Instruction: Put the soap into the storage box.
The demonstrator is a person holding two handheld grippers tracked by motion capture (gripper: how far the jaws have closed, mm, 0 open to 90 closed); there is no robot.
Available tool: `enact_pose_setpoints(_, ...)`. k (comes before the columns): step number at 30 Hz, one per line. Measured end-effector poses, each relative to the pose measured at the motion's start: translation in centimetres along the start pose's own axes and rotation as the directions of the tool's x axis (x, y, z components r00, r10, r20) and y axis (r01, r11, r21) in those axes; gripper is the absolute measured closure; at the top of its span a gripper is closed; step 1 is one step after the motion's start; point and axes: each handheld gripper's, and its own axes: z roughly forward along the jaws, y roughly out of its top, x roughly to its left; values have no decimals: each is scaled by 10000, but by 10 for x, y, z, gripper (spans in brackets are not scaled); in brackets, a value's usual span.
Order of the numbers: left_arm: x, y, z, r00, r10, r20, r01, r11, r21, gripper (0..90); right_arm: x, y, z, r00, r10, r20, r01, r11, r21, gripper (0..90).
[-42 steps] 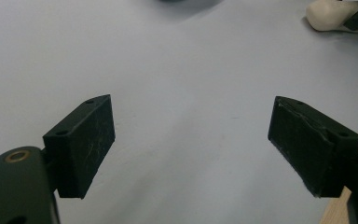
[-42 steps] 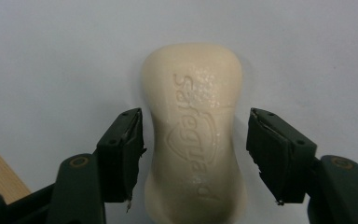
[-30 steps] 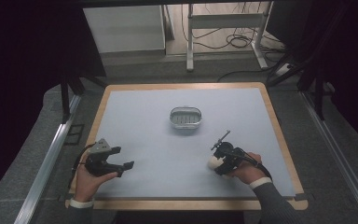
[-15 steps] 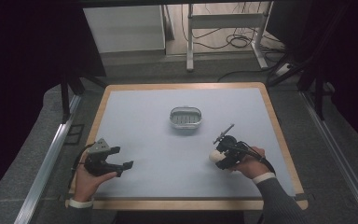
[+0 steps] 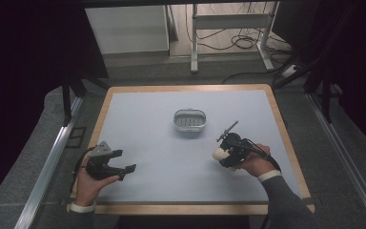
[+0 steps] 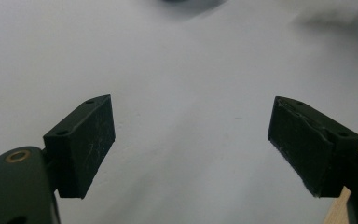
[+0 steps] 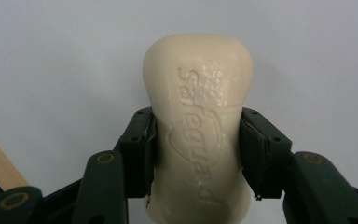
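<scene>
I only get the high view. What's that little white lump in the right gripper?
Observer: A cream bar of soap; the right gripper view shows the word Safeguard pressed into it.
Operator: Is it squeezed tight?
Observer: Both black jaws of the right gripper press against its narrow waist, one on each side.
Operator: And the left gripper, is anything in it?
Observer: No. The left gripper stands wide open, with bare pale blue table top between its jaws.

Cream embossed soap bar point(image 7: 198, 126), clamped at its waist, above the mat.
</scene>
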Motion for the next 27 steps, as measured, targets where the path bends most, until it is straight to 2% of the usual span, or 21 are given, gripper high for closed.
enact_pose_setpoints(15,-1,1,0,10000,50,-15,-50,10000,20,152,-10,18,-3,9999,-138,-81,136,9997,-187,495)
enact_pose_setpoints(27,0,0,0,10000,23,5,-23,10000,14,153,-18,30,-3,9999,-158,26,159,9996,-246,495)
